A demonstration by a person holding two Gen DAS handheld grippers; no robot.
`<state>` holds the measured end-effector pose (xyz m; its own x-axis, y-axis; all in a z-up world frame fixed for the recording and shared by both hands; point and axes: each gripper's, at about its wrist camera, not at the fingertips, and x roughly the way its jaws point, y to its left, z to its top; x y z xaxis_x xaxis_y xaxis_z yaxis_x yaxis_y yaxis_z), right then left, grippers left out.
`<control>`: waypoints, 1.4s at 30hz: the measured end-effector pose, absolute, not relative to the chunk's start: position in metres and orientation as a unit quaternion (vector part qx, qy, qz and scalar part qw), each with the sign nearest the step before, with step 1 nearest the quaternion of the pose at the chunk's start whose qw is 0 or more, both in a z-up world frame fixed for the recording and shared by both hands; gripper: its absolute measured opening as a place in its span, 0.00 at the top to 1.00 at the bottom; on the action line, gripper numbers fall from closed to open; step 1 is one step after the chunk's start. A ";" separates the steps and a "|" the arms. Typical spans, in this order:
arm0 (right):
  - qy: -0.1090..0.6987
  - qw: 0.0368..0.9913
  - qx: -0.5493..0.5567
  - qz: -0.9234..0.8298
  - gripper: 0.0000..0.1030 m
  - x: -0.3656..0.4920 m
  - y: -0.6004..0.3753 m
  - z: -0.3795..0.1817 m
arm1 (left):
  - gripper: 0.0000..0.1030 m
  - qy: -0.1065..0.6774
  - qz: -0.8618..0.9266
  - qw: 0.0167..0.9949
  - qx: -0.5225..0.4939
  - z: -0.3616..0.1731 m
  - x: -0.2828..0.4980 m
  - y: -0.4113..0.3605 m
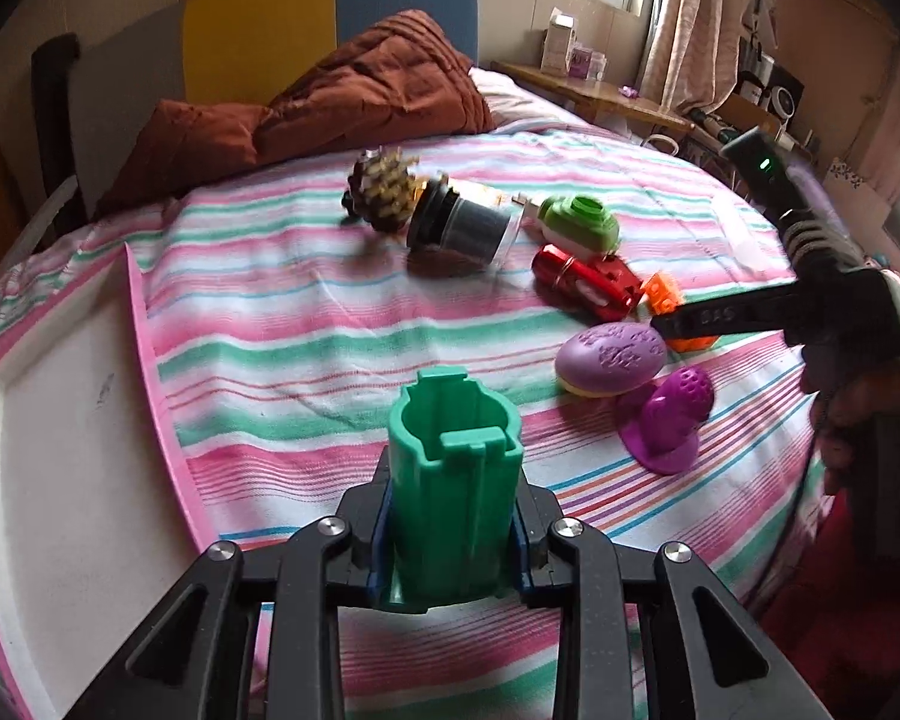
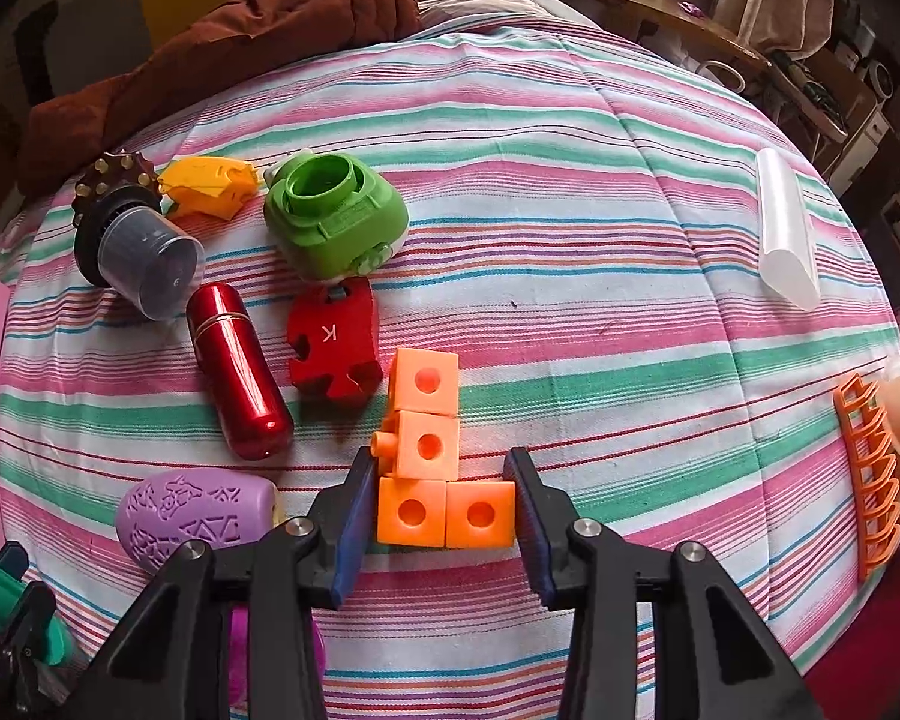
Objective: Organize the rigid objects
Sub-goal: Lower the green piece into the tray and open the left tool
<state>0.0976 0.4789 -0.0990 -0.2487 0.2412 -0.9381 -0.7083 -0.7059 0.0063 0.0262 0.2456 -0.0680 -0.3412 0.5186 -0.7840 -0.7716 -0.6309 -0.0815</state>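
My left gripper (image 1: 453,534) is shut on a teal green cup-shaped piece (image 1: 453,474) and holds it above the striped bed, right of the white pink-rimmed tray (image 1: 60,420). My right gripper (image 2: 444,510) is open, its jaws on either side of the lower two cubes of an orange linked-cube piece (image 2: 432,456) lying on the bed; it looks to be barely touching. In the left wrist view the right gripper (image 1: 690,324) reaches over those orange cubes (image 1: 666,294).
On the bed lie a green camera toy (image 2: 336,216), a red capsule (image 2: 237,372), a red puzzle block (image 2: 336,342), a purple egg (image 2: 192,510), a yellow piece (image 2: 210,186), a clear-capped gear toy (image 2: 132,240), a clear tube (image 2: 786,234), an orange rack (image 2: 870,468) and a magenta stand (image 1: 666,414).
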 end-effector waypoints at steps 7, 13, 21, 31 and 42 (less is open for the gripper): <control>0.218 0.312 -0.526 0.760 0.59 0.112 0.475 -0.096 | 0.70 0.116 0.822 0.402 -0.387 -0.026 0.026 0.221; 0.205 0.314 -0.529 0.761 0.59 0.118 0.470 -0.093 | 0.70 0.097 0.834 0.383 -0.386 -0.013 0.015 0.197; 0.194 0.316 -0.530 0.762 0.59 0.115 0.467 -0.092 | 0.70 0.051 0.839 0.342 -0.420 -0.017 -0.022 0.148; 0.190 0.315 -0.532 0.763 0.59 0.114 0.466 -0.092 | 0.70 -0.020 0.845 0.238 -0.479 -0.046 -0.132 0.063; 0.184 0.314 -0.535 0.763 0.59 0.114 0.466 -0.093 | 0.70 -0.026 0.842 0.184 -0.507 -0.074 -0.209 0.053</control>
